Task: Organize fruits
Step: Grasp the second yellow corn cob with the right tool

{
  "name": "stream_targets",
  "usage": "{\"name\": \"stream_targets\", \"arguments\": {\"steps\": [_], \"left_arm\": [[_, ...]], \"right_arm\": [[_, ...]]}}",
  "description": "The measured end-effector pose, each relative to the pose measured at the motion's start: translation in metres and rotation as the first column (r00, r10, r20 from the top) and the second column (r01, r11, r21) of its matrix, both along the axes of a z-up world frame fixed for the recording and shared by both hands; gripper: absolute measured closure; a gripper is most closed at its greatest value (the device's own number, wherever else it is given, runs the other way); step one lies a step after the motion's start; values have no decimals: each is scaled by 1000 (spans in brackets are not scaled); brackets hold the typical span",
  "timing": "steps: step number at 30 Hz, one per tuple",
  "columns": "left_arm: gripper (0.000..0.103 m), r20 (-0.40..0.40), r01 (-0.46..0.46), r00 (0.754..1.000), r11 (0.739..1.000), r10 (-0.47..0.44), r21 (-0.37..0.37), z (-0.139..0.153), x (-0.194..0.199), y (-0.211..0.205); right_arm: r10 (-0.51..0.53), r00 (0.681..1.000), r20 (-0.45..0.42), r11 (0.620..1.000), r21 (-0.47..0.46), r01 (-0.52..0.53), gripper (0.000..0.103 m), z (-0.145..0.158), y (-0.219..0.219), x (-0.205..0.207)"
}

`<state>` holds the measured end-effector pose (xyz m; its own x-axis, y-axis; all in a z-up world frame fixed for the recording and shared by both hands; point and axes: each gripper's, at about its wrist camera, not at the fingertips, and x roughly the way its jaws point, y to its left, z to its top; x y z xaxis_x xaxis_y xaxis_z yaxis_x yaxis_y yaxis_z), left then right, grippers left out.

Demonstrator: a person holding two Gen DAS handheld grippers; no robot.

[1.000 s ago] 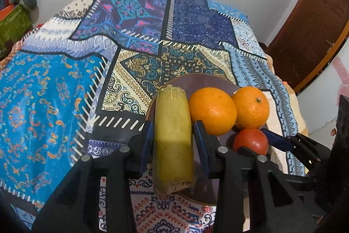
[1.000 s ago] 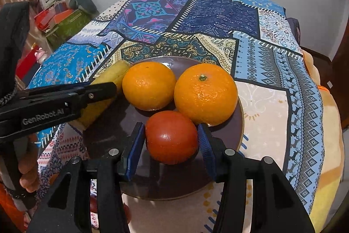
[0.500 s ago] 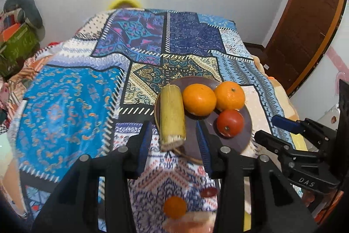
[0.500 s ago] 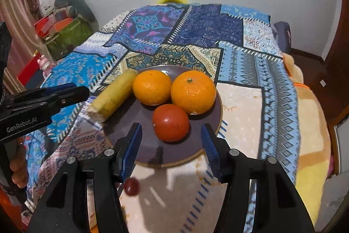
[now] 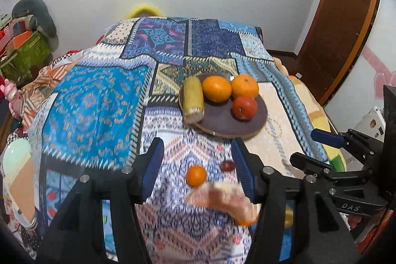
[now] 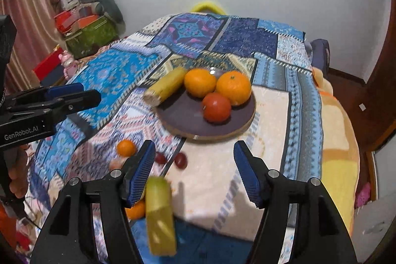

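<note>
A dark round plate (image 5: 222,120) (image 6: 183,120) on the patterned bedspread holds a banana (image 5: 193,98) (image 6: 166,87), two oranges (image 5: 216,88) (image 5: 244,86) (image 6: 200,82) (image 6: 234,87) and a red tomato (image 5: 244,107) (image 6: 216,107). My left gripper (image 5: 198,170) is open and empty, pulled back above loose fruit: a small orange (image 5: 196,175), a dark red fruit (image 5: 227,165) and a blurred peach-coloured piece (image 5: 222,199). My right gripper (image 6: 194,170) is open and empty. A second banana (image 6: 159,214), a small orange (image 6: 126,147) and dark red fruits (image 6: 180,160) lie near it.
The bedspread (image 5: 99,100) covers a bed against a white wall. A green box with clutter (image 6: 91,34) stands at the left. A wooden door (image 5: 346,16) is at the right. The bed's right edge (image 6: 341,140) drops off beside the plate.
Both grippers have let go, the left of the banana and the right of the tomato, and have drawn back and up from the plate. Loose fruit near the front edge has come into view.
</note>
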<state>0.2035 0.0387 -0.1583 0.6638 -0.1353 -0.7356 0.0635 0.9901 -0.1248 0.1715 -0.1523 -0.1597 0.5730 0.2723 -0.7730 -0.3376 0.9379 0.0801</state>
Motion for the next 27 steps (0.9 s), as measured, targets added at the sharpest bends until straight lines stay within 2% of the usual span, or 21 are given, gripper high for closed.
{"name": "stream_targets", "arguments": {"steps": [7, 15, 21, 23, 25, 27], "left_arm": [[46, -58, 11, 998, 1000, -10, 5, -22, -31, 1], [46, -155, 41, 987, 999, -40, 7, -60, -49, -11], [44, -168, 61, 984, 998, -61, -7, -67, -54, -22], [44, -167, 64, 984, 998, -64, -5, -67, -52, -25], [44, -168, 68, 983, 998, -69, -9, -65, -48, -29], [43, -168, 74, 983, 997, -75, -13, -64, -45, -34]], "right_arm": [[10, 998, -63, 1000, -8, -10, 41, -23, 4, -22], [19, 989, -146, 997, -70, -30, 41, -63, 15, -34], [36, 985, -167, 995, -86, -51, 42, -76, 22, -35], [57, 984, -168, 995, -68, -69, 47, -76, 21, -36], [85, 980, -182, 996, -26, -91, 62, -76, 19, -36], [111, 977, -180, 994, 2, -112, 70, -74, 18, -38]]}}
